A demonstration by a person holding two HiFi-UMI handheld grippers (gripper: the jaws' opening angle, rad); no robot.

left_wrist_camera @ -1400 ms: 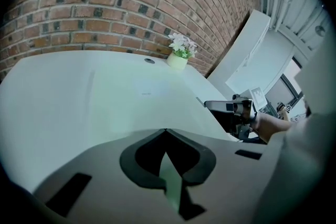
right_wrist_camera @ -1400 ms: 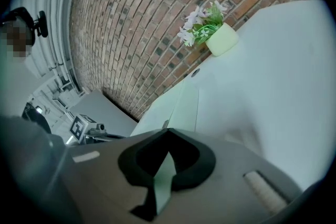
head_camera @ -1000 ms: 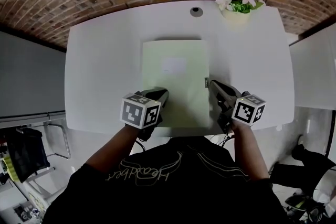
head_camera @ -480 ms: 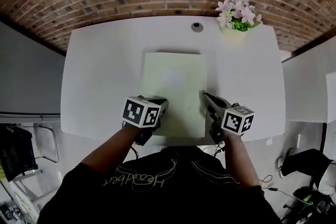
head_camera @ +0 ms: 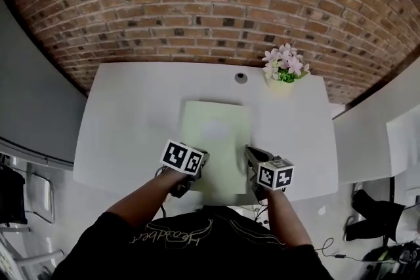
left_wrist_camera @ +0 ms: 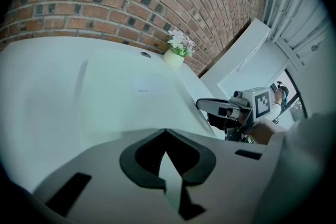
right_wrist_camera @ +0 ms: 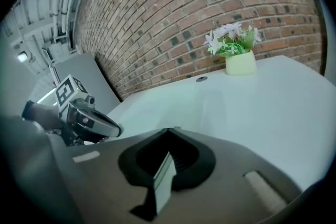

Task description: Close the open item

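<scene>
A white table (head_camera: 125, 121) stands against a brick wall (head_camera: 210, 3). At its near edge, on the left, the left gripper (head_camera: 201, 156) sits over the near-left corner of the pale green folder (head_camera: 216, 124). Its marker cube faces up and its jaws point away from the person. In the left gripper view this tool (left_wrist_camera: 166, 131) has its 2 jaw tips drawn together to a point. Only a thin pale slit shows behind the tips, and nothing can be made out gripped there.

The folder lies closed and flat in the middle of the table, long side running away from the person. A faint pale label (head_camera: 214, 130) is on its cover. From the left gripper view the folder (left_wrist_camera: 131, 97) stretches ahead of the jaws toward the wall.

The right gripper (head_camera: 249, 151) is at the folder's near-right edge, just beside it. Whether it touches the cover cannot be told. In the right gripper view its jaws (right_wrist_camera: 168, 129) also meet at the tips. A narrow pale strip shows in the gap behind them, and no separate object is visible there.

Farther right, near the wall, a round grommet (head_camera: 241, 78) is set into the tabletop. Beside it stands 1 pale pot (head_camera: 279, 84) of pink flowers (head_camera: 285, 61).
</scene>
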